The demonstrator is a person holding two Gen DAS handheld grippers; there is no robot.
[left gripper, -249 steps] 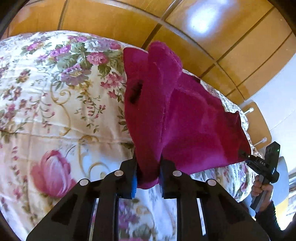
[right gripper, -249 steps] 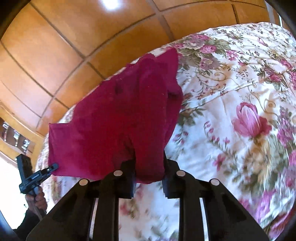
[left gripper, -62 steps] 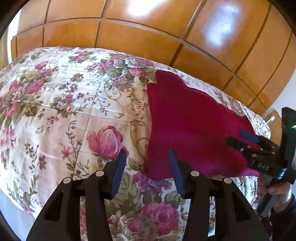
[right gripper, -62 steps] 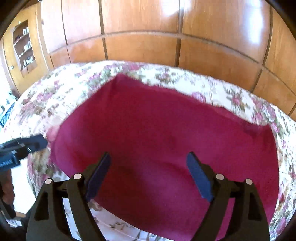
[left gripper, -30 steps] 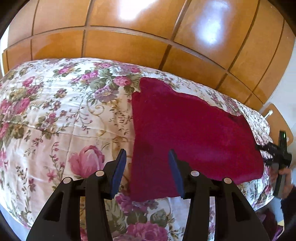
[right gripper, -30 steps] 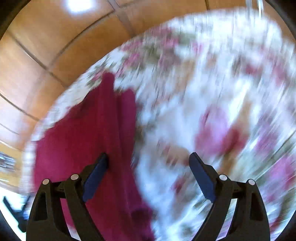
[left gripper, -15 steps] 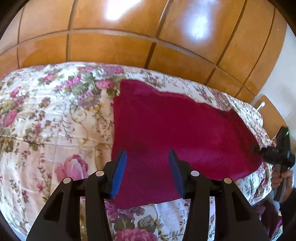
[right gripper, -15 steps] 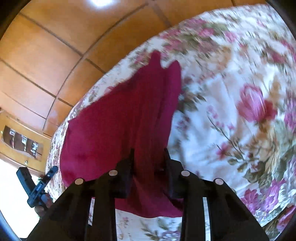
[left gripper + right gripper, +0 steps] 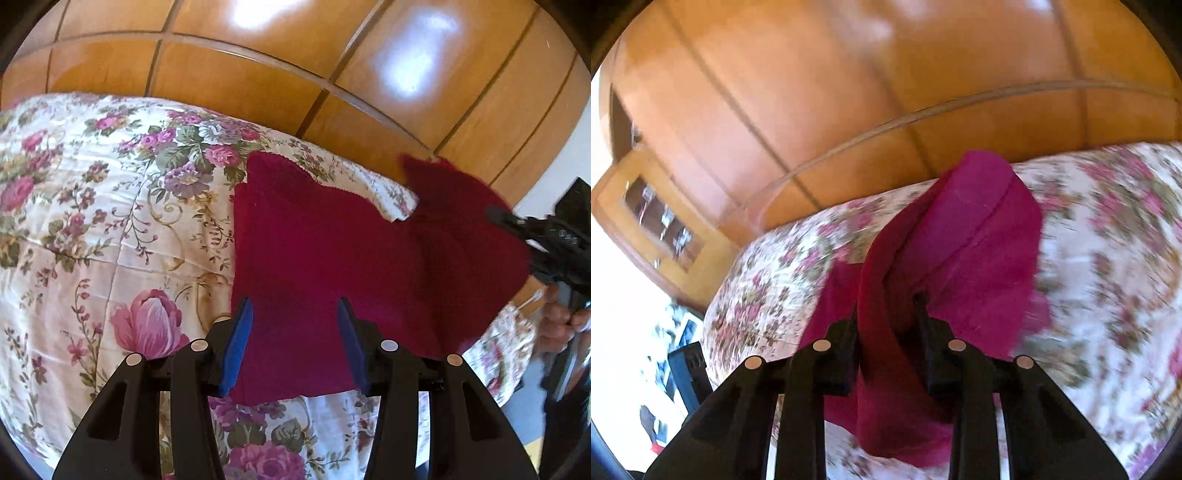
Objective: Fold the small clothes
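Note:
A dark red garment point(image 9: 325, 251) lies on the flowered bedspread point(image 9: 92, 229). Its left part is flat; its right end is lifted off the bed. My left gripper point(image 9: 295, 343) is open, its blue pads either side of the garment's near edge, holding nothing. My right gripper point(image 9: 886, 328) is shut on a bunched fold of the garment point(image 9: 960, 258) and holds it up. The right gripper also shows at the right edge of the left wrist view point(image 9: 550, 243), at the raised end of the cloth.
Wooden wardrobe panels point(image 9: 258, 74) stand behind the bed. A wooden shelf unit point(image 9: 661, 221) is at the left in the right wrist view. The bedspread stretches away to the left of the garment.
My right gripper has closed on the garment's right end and lifted it up and over towards the left. My left gripper has stayed open at the near edge.

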